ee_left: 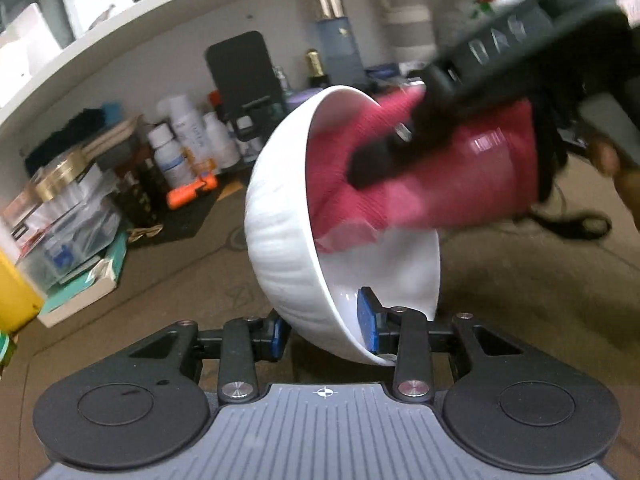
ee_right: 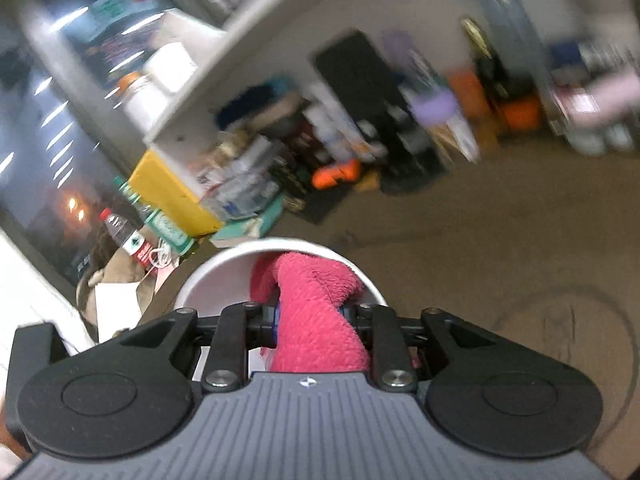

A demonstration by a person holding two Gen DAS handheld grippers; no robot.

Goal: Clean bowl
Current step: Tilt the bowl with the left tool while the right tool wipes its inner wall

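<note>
Above a cluttered brown desk, the left gripper (ee_left: 326,330) clamps the tilted white bowl (ee_left: 280,240) while the right gripper (ee_right: 308,316), pinching a pink cloth (ee_right: 316,312), wipes inside; cleaning looks underway.

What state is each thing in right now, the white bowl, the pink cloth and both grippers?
White ribbed ceramic bowl: tilted on its side, lifted off the table, rim pinched.
Pink terry cloth: bunched, pushed inside the bowl.
Left gripper: fingers shut on the bowl's rim, one inside, one outside.
Right gripper: fingers shut on the cloth.
Brown table: bare beneath the bowl.
</note>
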